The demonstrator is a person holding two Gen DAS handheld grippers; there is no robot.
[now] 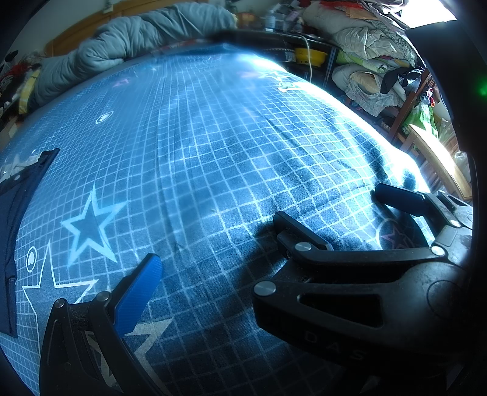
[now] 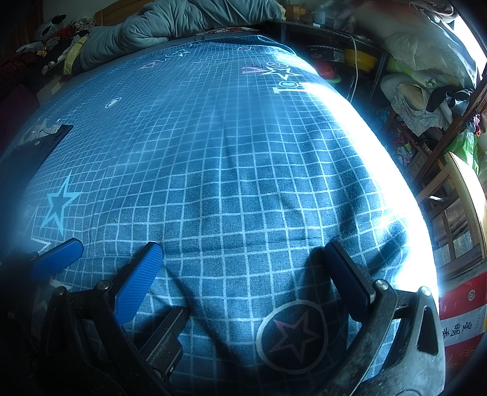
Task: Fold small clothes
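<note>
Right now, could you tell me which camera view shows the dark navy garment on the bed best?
The left wrist view: the dark navy garment runs down the left edge, with its corner and hem visible on the bedsheet. The right wrist view shows only a small, shadowed corner far left.

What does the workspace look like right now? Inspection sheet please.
Surface: blue grid bedsheet with star prints, mildly wrinkled, strong glare on its right.
Job's things: dark garment lying at the far left edge.
Clutter: grey duvet bunched at the head.
Grippers: left gripper open, empty; right gripper open, empty; both low over the sheet.
Cables: white cable hanging by the shelf.
Surroundings: piled bedding and wooden furniture on the right.
</note>
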